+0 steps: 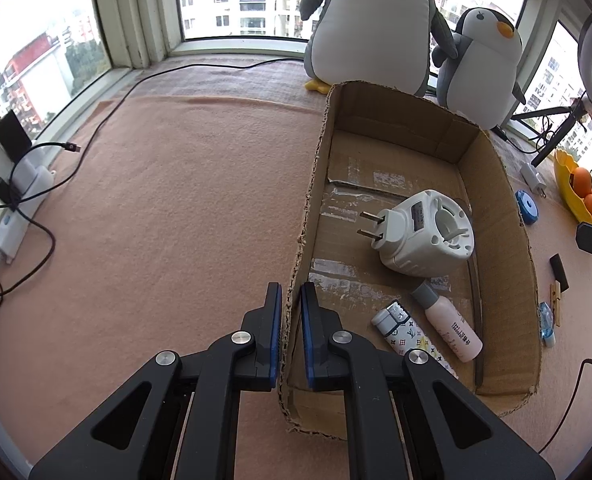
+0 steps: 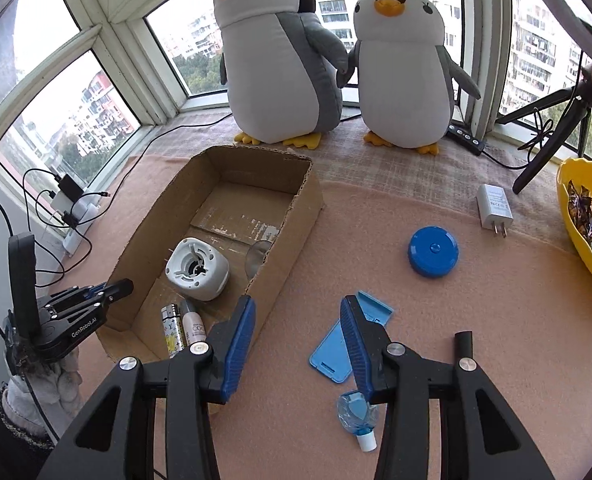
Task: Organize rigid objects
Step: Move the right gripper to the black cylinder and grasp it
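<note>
My left gripper (image 1: 291, 308) is shut on the left wall of the cardboard box (image 1: 496, 184); it also shows at the box's near-left side (image 2: 115, 290) in the right wrist view. Inside the box lie a white plug-in device (image 1: 420, 236) (image 2: 197, 269), a patterned lighter (image 1: 406, 332) (image 2: 171, 330) and a small pink bottle (image 1: 450, 326) (image 2: 193, 326). My right gripper (image 2: 298, 314) stands open over the pink cloth just right of the box, nothing between its fingers. A blue flat holder (image 2: 332, 354) and a small clear blue bottle (image 2: 356, 414) lie beside its right finger.
A blue round tape measure (image 2: 433, 251) and a white charger (image 2: 494, 210) lie on the cloth to the right. A yellow bowl (image 2: 568, 200) with oranges sits at the right edge. Two plush penguins (image 2: 279, 60) and a tripod (image 2: 548, 144) stand behind. Power strips and cables (image 2: 71, 204) are at left.
</note>
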Demonstrator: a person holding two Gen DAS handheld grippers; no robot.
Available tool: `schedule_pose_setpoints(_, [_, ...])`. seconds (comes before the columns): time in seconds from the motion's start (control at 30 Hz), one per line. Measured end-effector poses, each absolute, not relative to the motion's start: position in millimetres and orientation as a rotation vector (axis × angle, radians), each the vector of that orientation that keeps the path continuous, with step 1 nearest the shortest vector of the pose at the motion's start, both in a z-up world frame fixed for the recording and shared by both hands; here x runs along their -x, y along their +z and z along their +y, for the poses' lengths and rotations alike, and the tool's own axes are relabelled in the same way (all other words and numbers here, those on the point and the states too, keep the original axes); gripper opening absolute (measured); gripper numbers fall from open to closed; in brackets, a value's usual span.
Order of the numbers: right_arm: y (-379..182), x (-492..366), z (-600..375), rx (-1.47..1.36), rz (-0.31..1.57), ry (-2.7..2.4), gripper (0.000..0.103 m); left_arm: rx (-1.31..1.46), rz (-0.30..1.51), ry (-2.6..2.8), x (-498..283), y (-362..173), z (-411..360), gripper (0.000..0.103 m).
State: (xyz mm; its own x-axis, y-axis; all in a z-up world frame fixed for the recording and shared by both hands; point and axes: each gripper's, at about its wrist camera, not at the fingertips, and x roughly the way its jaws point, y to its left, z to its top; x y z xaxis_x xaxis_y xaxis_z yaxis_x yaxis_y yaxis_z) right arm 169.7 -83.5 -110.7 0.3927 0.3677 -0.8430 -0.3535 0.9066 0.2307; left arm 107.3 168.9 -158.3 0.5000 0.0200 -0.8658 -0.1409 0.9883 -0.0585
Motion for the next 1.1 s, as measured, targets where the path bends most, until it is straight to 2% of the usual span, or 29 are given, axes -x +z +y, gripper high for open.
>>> schedule_pose_setpoints(0.43, [-147,-179,-194,-0.056,1.158,0.27,0.04,0.128,1.061,0.118,-102,-159,168,0.008])
schedule_pose_setpoints(0.57, [-156,-180,-201,-0.045,1.185,0.258,0.04,0.135,1.068,0.126,-101,-157,168,0.009])
schedule_pose_setpoints(0.63, [-160,-181,-200,-0.039,1.197,0.263,0.038,0.138,1.069,0.125,-99,-156,167,0.018])
schedule_pose_setpoints(0.67, [-161,-182,-200,-0.036,1.203,0.266,0.038,0.135,1.066,0.126,-98,-155,166,0.02])
schedule_pose_setpoints(1.1, [-173,-194,-182,0.006,1.24,0.3,0.028,0.148,1.046,0.154,-80,-140,164,0.02])
